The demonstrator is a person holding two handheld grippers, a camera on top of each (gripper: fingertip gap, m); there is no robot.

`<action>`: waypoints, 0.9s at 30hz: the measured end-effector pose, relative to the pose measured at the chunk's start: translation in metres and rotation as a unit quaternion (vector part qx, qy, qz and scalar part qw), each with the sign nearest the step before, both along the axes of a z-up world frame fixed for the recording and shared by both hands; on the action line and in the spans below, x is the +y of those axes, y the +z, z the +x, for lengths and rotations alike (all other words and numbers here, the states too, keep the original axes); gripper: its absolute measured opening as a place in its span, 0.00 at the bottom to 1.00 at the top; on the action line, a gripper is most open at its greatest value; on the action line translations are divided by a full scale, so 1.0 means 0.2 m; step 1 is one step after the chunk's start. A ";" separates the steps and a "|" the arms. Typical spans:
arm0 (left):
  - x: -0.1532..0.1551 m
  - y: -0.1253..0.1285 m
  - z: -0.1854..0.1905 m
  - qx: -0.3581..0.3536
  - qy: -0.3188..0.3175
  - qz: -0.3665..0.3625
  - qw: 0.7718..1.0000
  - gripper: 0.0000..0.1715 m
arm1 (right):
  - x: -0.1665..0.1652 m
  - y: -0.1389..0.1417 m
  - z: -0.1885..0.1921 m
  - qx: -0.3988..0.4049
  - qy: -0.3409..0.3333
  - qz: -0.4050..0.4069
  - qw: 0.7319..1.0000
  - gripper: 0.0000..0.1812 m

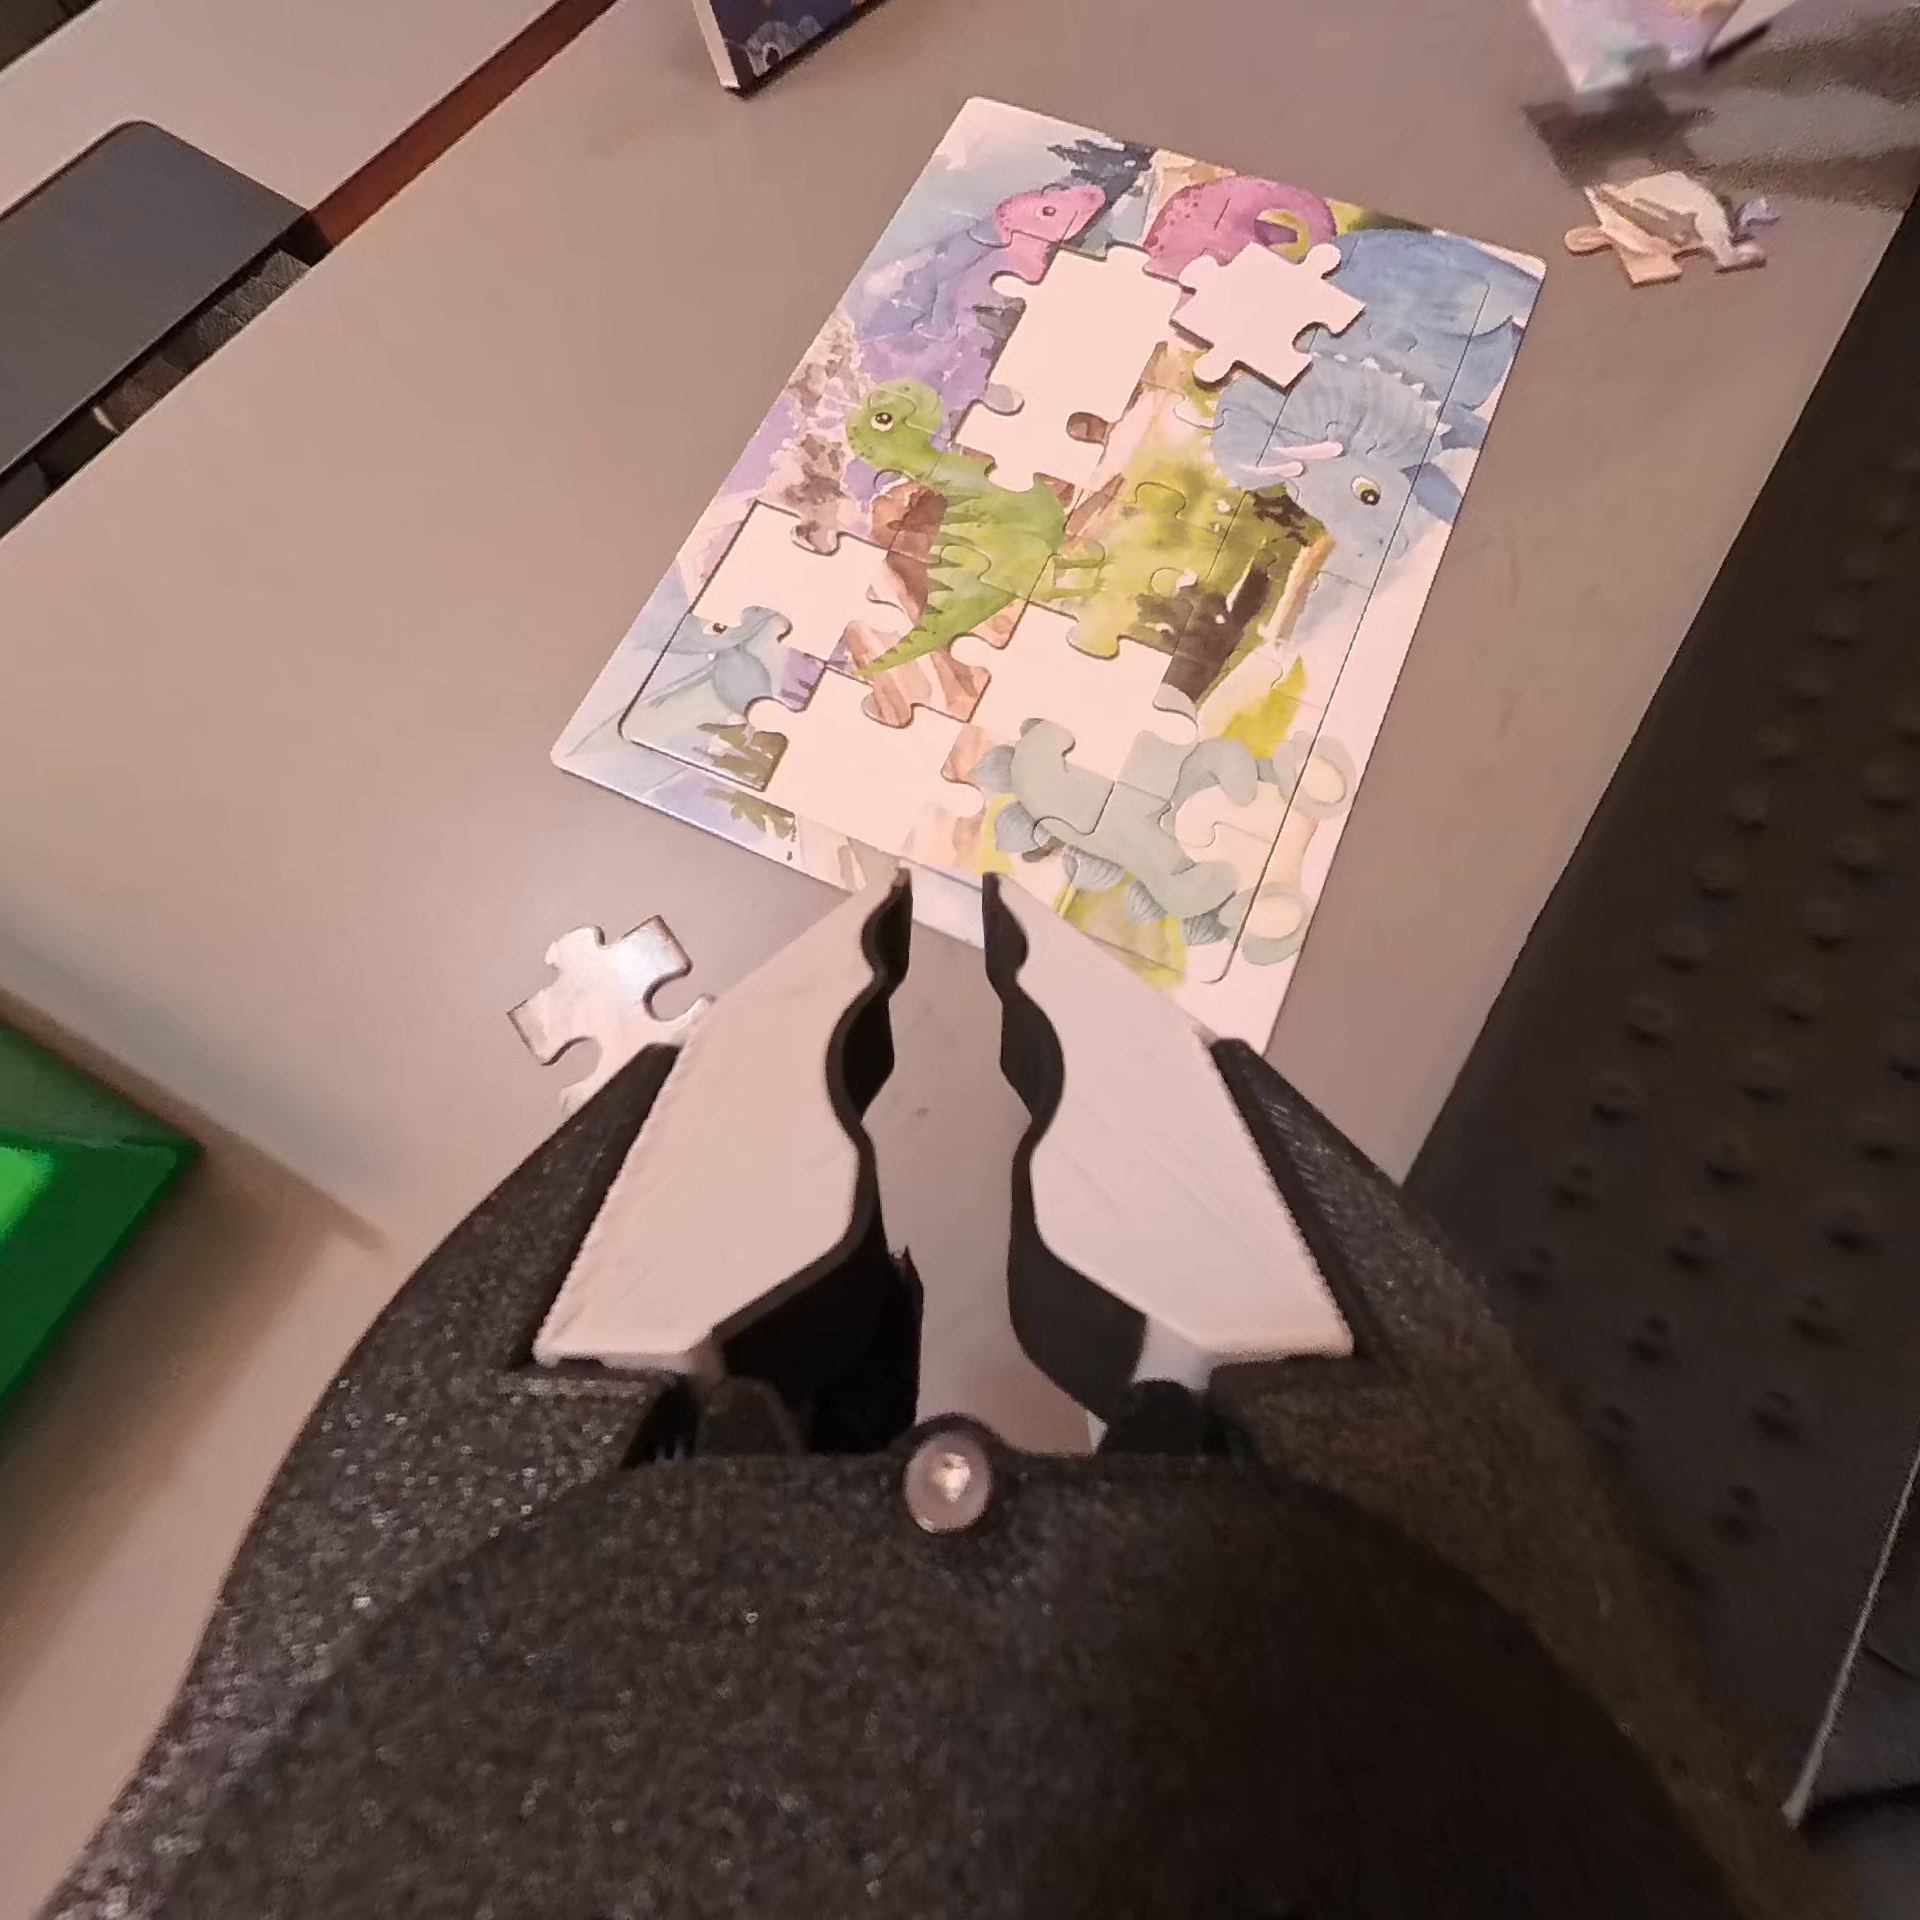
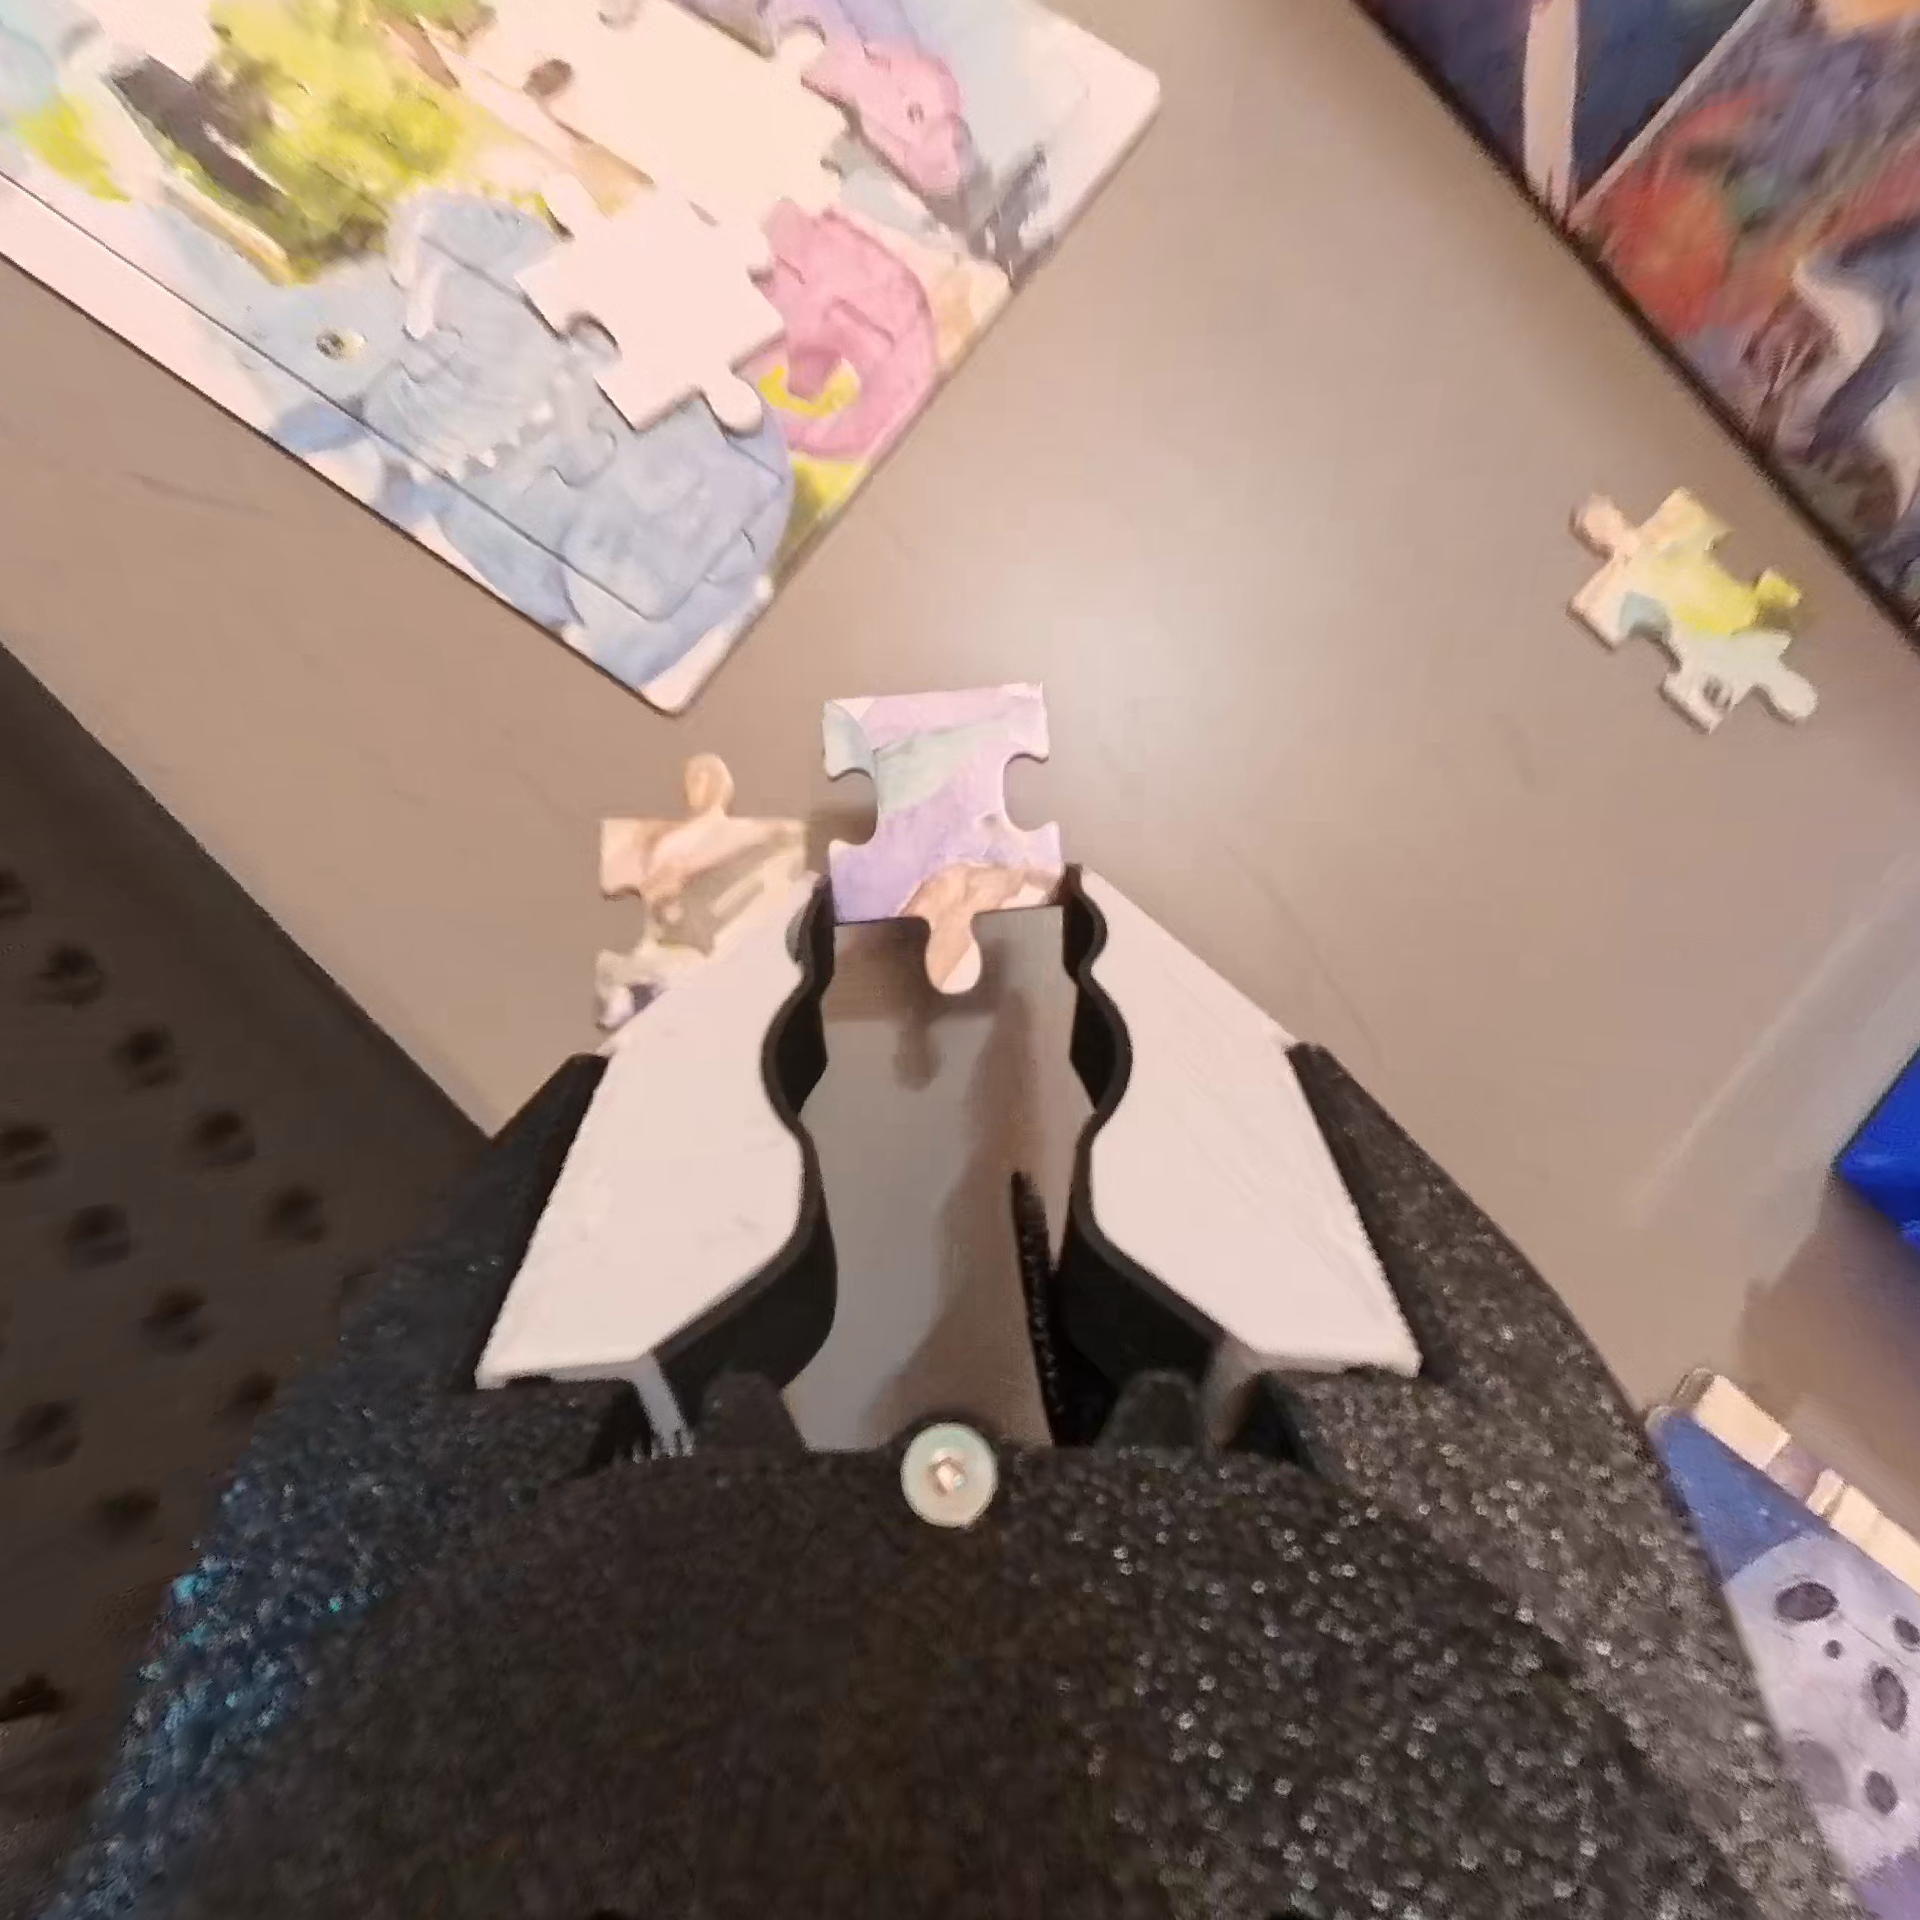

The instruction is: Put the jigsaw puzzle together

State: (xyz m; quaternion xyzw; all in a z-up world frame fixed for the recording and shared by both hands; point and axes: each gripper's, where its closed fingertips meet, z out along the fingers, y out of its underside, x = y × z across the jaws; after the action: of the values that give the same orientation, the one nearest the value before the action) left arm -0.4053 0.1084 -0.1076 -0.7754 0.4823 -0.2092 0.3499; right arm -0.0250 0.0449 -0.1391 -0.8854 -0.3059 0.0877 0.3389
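The dinosaur puzzle board [image 1: 1340,717] lies on the grey table, with several white empty slots. A white face-down piece [image 1: 1262,312] rests on top of it near the far side. My left gripper [image 1: 943,883] is at the board's near edge, jaws a narrow gap apart, with nothing between them. A pale loose piece [image 1: 603,1003] lies just left of it. My right gripper [image 2: 945,894] is shut on a purple-blue piece [image 2: 940,800], held upright above the table to the right of the board [image 2: 1101,104]. The face-down piece [image 2: 665,301] also shows in the right wrist view.
A beige piece [image 2: 686,883] lies under the right gripper's left finger, and a yellow-blue piece [image 2: 1694,613] lies farther right. Another loose piece [image 1: 1673,223] lies at the far right. Puzzle boxes [image 2: 1766,260] stand beyond. A studded black mat [image 1: 1714,935] borders the table. A green box [image 1: 62,1195] sits left.
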 end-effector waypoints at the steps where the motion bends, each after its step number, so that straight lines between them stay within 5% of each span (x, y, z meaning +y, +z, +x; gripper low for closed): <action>1: 0.00 -0.01 -0.01 0.003 -0.004 0.000 1.000 0.08 | 0.01 0.05 -0.05 0.002 0.005 0.010 1.000 0.24; 7: 0.07 -0.04 -0.02 0.009 -0.023 -0.002 1.000 0.08 | 0.12 0.26 -0.61 0.042 0.079 0.046 0.995 0.24; 15: 0.06 -0.13 0.17 -0.018 -0.058 -0.024 0.998 0.08 | 0.31 0.08 -1.25 0.084 -0.010 -0.024 0.996 0.24; 20: 0.06 -0.22 0.19 -0.021 -0.073 -0.042 0.996 0.08 | 0.34 -0.06 -1.34 0.049 -0.027 -0.042 0.998 0.24; 27: 0.12 -0.23 0.16 -0.049 -0.051 -0.041 0.997 0.08 | 0.37 -0.08 -1.35 0.032 -0.035 -0.040 0.998 0.24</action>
State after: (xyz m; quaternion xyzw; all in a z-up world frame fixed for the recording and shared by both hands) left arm -0.3736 0.1331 -0.1539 -0.7525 0.4942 -0.2838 0.3301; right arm -0.2951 0.1184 -0.1549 -0.9052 -0.2602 0.1162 0.3154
